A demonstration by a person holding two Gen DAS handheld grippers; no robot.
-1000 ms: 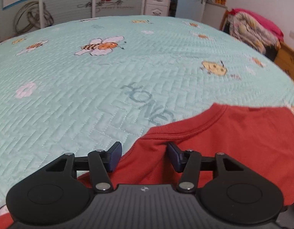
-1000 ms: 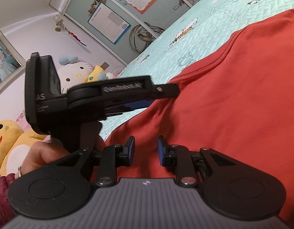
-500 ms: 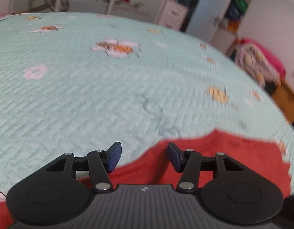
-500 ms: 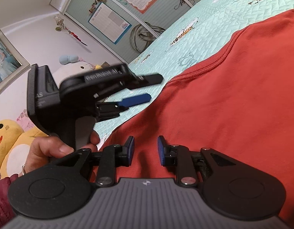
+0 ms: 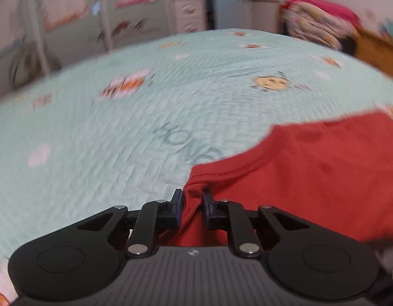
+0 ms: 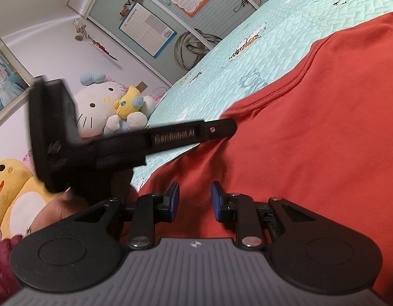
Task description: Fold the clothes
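A red shirt (image 5: 311, 168) lies flat on a mint quilted bedspread (image 5: 120, 153). My left gripper (image 5: 193, 199) has its jaws closing on the shirt's edge beside the ribbed collar, and a pinch of red fabric fills the narrow gap between the pads. In the right wrist view the left gripper (image 6: 221, 130) reaches in from the left, its tip at the red shirt's (image 6: 311, 127) edge. My right gripper (image 6: 195, 196) hovers low over the shirt with its jaws partly apart. Red cloth shows between them, but no pad visibly presses on it.
Plush toys, a white cat (image 6: 94, 104) and a yellow duck (image 6: 13, 186), sit beyond the bed's left side. A person's hand (image 6: 53, 211) holds the left gripper. A pile of bedding (image 5: 318, 23) rests on wooden furniture (image 5: 374, 51) at the far right.
The left gripper swung about over the shirt's edge and its jaws closed from wide apart onto the fabric by the collar. The right gripper has stayed put.
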